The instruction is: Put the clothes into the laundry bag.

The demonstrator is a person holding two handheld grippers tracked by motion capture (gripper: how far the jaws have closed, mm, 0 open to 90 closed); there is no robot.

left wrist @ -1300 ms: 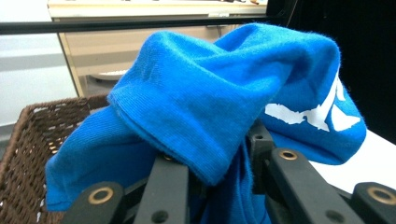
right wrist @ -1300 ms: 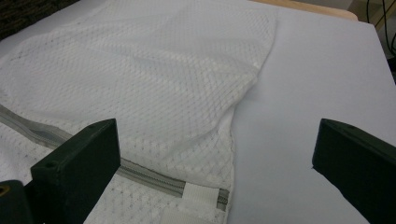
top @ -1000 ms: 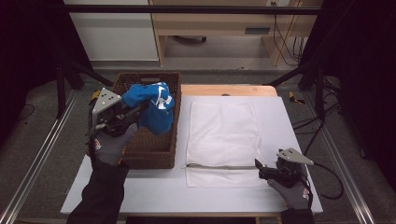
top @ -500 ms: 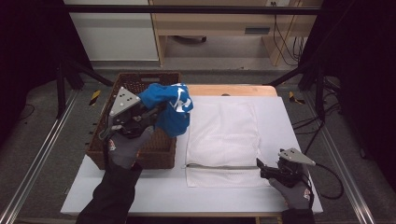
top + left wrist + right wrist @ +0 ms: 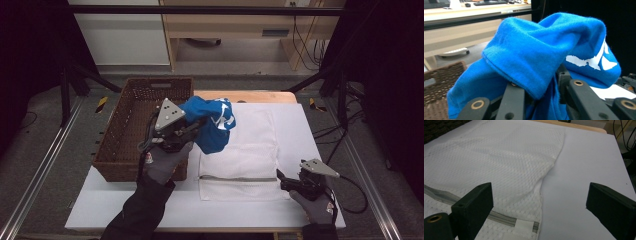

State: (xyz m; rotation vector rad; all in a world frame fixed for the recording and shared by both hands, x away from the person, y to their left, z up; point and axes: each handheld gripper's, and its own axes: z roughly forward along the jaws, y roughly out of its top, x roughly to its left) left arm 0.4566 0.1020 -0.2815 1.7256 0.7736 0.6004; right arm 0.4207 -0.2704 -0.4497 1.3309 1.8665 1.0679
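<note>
High view: white desk (image 5: 125, 210). Item one, blue garment with white print (image 5: 212, 122), bunched, lifted clear of the desk, hanging between the brown wicker basket (image 5: 125, 120) and the white mesh laundry bag (image 5: 240, 150), over the bag's left edge. Left gripper (image 5: 192, 131): jaws pinching the garment's folded cloth; the left gripper view shows the fabric draped over both jaws. Item two, mesh laundry bag, flat on the desk, grey zipper (image 5: 237, 178) across its near end. Right gripper (image 5: 281, 181): at the zipper's right end, jaws spread wide, nothing between them.
</note>
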